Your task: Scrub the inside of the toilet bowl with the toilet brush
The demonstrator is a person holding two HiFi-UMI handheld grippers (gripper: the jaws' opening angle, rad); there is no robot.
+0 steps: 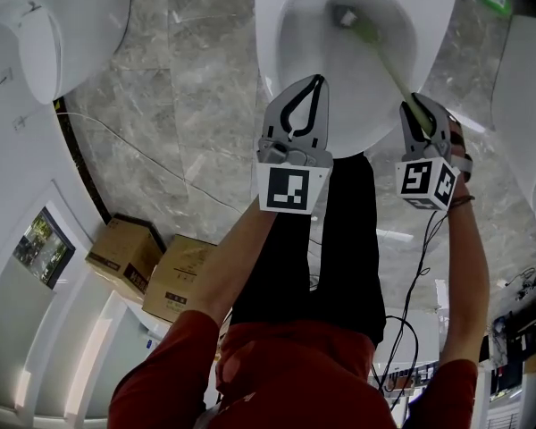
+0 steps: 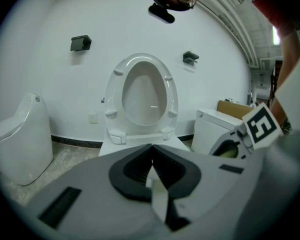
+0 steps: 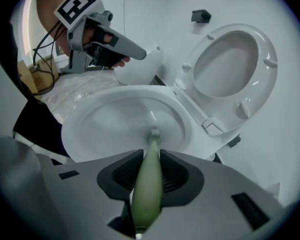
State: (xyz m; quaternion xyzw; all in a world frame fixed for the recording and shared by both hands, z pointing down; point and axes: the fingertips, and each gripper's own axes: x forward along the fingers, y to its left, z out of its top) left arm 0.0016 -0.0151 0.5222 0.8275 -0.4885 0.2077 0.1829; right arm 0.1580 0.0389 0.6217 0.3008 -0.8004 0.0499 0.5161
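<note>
Pale green toilet brush (image 1: 386, 63) slanted in white toilet bowl (image 1: 293, 61), seat up; head at bottom approx 11 o'clock, handle twd 5 o'clock.

Toilet bowl (image 3: 110, 119): glazed white ceramic, glossy and smooth.
Brush handle (image 3: 149, 184): pale green plastic, matt, smooth.
Left claw (image 2: 151, 146) and right claw (image 3: 151, 154): grey matt plastic shells. Their pads (image 3: 121, 176) are black, ribbed and rubbery.
Floor (image 1: 188, 105): grey veined stone tile, polished.
Boxes (image 1: 125, 256): brown cardboard, matt.
Sleeve (image 1: 165, 374): red cloth.

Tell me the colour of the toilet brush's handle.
The toilet brush handle is pale green, seen best in the right gripper view.
</note>
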